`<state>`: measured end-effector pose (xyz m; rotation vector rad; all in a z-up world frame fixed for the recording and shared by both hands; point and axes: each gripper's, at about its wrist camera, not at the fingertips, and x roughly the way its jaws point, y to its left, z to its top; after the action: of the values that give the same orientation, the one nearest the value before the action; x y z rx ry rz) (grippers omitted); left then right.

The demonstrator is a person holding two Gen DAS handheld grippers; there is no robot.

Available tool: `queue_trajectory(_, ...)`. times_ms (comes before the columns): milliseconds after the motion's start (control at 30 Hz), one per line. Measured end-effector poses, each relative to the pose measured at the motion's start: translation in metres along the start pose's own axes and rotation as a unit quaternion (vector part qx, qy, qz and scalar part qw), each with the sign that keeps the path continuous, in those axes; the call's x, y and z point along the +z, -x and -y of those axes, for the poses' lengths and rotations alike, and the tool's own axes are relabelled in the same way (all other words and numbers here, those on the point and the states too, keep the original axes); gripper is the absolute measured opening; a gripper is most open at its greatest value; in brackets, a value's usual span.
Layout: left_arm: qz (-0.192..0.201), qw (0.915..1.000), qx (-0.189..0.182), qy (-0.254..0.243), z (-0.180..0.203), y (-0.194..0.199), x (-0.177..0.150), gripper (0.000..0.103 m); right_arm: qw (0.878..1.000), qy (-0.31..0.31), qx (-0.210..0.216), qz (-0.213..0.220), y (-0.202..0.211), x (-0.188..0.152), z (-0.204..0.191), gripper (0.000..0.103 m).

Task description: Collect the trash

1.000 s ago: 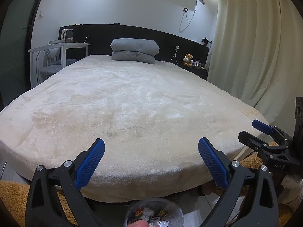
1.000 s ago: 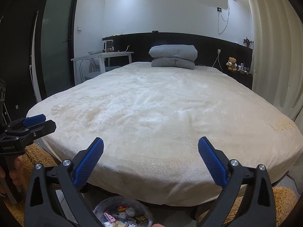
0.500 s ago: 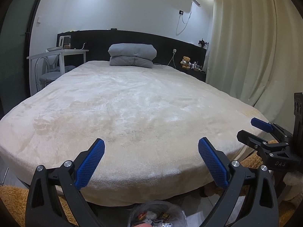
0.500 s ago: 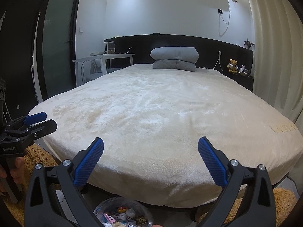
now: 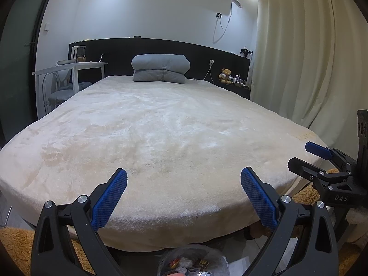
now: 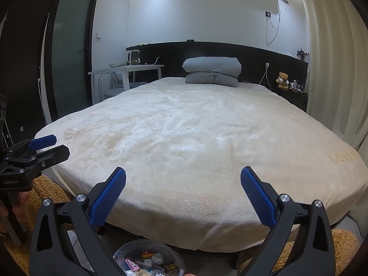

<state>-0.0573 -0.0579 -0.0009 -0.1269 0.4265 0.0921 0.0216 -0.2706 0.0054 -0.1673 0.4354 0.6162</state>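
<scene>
A clear plastic bag of trash (image 6: 147,258) with wrappers and crumpled scraps inside sits on the floor at the foot of the bed, low in both views (image 5: 192,262). My left gripper (image 5: 184,197) hangs open above the bed's edge with nothing between its blue pads. My right gripper (image 6: 182,196) is likewise open and holds nothing. Each gripper shows in the other's view: the right one (image 5: 322,163) at the right edge, the left one (image 6: 40,148) at the left edge, held by a hand (image 6: 19,207).
A wide bed (image 5: 161,126) under a cream plush blanket fills both views, with a folded grey duvet (image 5: 161,69) at its head. A white desk and chair (image 5: 69,78) stand left, curtains (image 5: 299,57) right, a dark door (image 6: 69,53) far left. Shaggy tan rug (image 6: 345,248) lies underfoot.
Both cameras have tilted slightly downward, so the bed and headboard sit lower in view. Both grippers stayed open, and the trash bag has barely shifted.
</scene>
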Motion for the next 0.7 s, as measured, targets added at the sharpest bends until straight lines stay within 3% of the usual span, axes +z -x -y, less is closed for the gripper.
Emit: queue_trajectory(700, 0.003, 1.0, 0.001, -0.004, 0.0009, 0.0015, 0.0005, 0.097, 1.0, -0.001, 0.0, 0.0, -0.0005, -0.0005, 0.0008, 0.098)
